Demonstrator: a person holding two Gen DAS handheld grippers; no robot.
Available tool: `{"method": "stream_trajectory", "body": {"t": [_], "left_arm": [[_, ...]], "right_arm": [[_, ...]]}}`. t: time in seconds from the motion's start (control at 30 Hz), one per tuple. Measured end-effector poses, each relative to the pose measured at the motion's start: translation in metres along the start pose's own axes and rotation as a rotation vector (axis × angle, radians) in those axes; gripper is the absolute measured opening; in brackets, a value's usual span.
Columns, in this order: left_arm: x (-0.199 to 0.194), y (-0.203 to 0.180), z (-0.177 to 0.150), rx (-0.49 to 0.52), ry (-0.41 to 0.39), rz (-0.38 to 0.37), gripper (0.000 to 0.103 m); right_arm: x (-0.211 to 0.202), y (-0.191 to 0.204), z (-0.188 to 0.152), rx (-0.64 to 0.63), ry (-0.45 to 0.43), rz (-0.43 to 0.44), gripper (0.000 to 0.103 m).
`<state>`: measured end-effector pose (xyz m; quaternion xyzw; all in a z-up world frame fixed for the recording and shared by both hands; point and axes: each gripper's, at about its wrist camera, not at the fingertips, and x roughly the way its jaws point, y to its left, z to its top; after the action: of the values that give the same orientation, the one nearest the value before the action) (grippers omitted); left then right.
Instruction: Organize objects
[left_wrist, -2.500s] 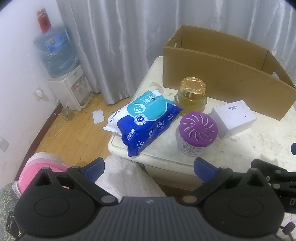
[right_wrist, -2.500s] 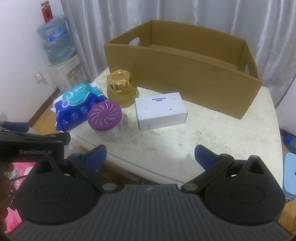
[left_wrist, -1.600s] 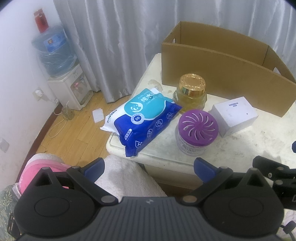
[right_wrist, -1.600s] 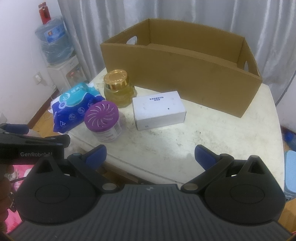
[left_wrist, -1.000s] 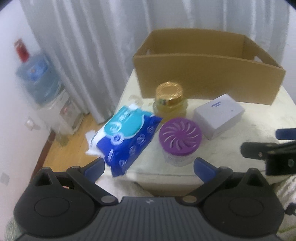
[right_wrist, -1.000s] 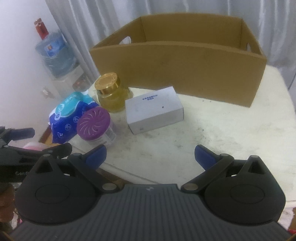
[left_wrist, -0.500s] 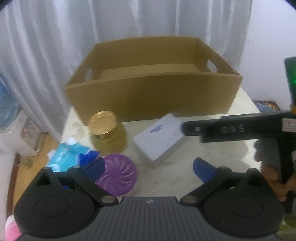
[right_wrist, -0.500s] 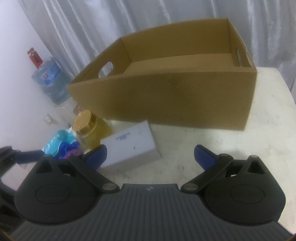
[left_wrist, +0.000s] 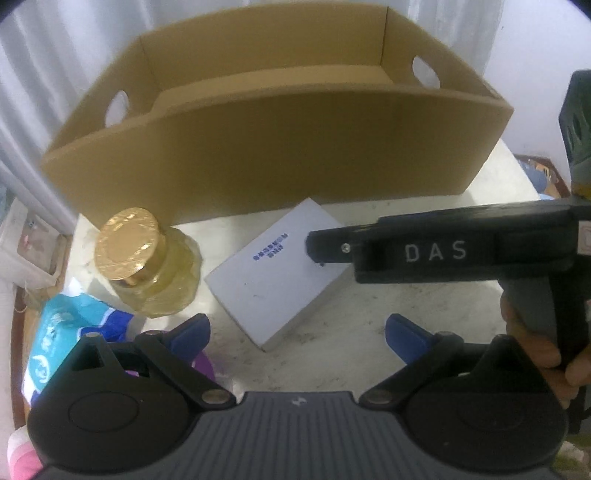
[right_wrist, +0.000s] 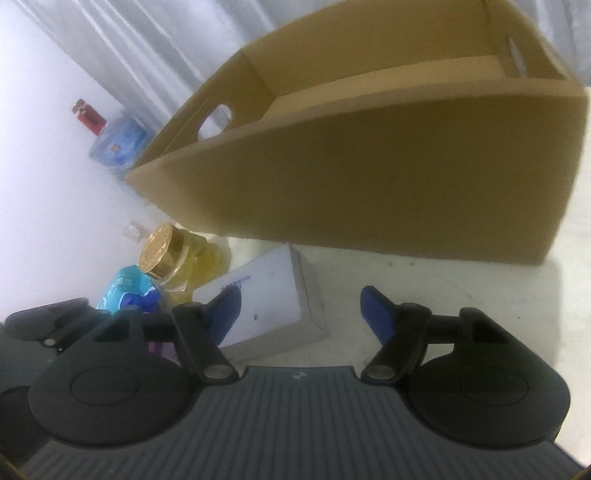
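An open cardboard box (left_wrist: 280, 147) stands at the back of the white table (left_wrist: 347, 343); it also shows in the right wrist view (right_wrist: 388, 177). In front of it lie a white carton (left_wrist: 273, 273), a yellow jar with a gold lid (left_wrist: 147, 266), a blue wipes pack (left_wrist: 62, 332) and a purple-lidded tub (left_wrist: 205, 365), mostly hidden. My left gripper (left_wrist: 295, 332) is open above the carton's near edge. My right gripper (right_wrist: 301, 306) is open, low over the carton (right_wrist: 266, 302), with its left finger over the carton's top. It also reaches in from the right in the left wrist view (left_wrist: 436, 251).
Grey curtains hang behind the table. A water dispenser bottle (right_wrist: 114, 140) stands at the far left by the wall. The jar (right_wrist: 177, 254) and wipes pack (right_wrist: 125, 291) sit left of the carton. Bare tabletop (right_wrist: 498, 295) lies to the right.
Both grippers have moved forward and down toward the white carton. The right gripper has tilted and closed in on the carton. Both stay open.
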<state>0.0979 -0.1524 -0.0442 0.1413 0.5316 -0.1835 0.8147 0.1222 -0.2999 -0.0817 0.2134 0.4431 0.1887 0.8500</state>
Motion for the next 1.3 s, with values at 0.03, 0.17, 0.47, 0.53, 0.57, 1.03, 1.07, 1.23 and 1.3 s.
{"method": "stream_trajectory", "body": {"t": [0.03,0.17,0.47,0.53,0.57,1.03,1.07,1.23,1.3], "left_arm": [[0.002,-0.001,0.001,0.001,0.008,-0.001,0.102],[0.015,-0.002,0.005,0.002,0.059,-0.002,0.102],[0.022,-0.001,0.006,-0.024,0.073,-0.026,0.102],[0.020,-0.001,0.004,-0.031,0.067,-0.044,0.102],[0.019,-0.002,0.003,-0.032,0.066,-0.054,0.102],[0.000,-0.042,-0.034,0.073,0.006,-0.146,0.103],[-0.001,-0.042,-0.035,0.075,0.000,-0.146,0.103],[-0.008,-0.033,-0.044,0.041,-0.049,-0.173,0.102],[-0.014,-0.029,-0.049,0.031,-0.076,-0.178,0.099]], "right_arm": [[0.004,-0.001,0.001,-0.001,0.011,0.011,0.070],[0.012,-0.004,0.004,0.005,0.052,0.062,0.067],[0.020,-0.005,0.009,0.024,0.117,0.146,0.060],[0.018,-0.005,0.008,0.023,0.124,0.146,0.060],[0.017,-0.005,0.007,0.026,0.125,0.143,0.060],[-0.037,-0.028,-0.033,0.121,0.102,0.053,0.061],[-0.039,-0.031,-0.035,0.139,0.092,0.058,0.061],[-0.047,-0.041,-0.040,0.225,0.033,0.069,0.063],[-0.050,-0.044,-0.041,0.250,0.013,0.082,0.065]]}}
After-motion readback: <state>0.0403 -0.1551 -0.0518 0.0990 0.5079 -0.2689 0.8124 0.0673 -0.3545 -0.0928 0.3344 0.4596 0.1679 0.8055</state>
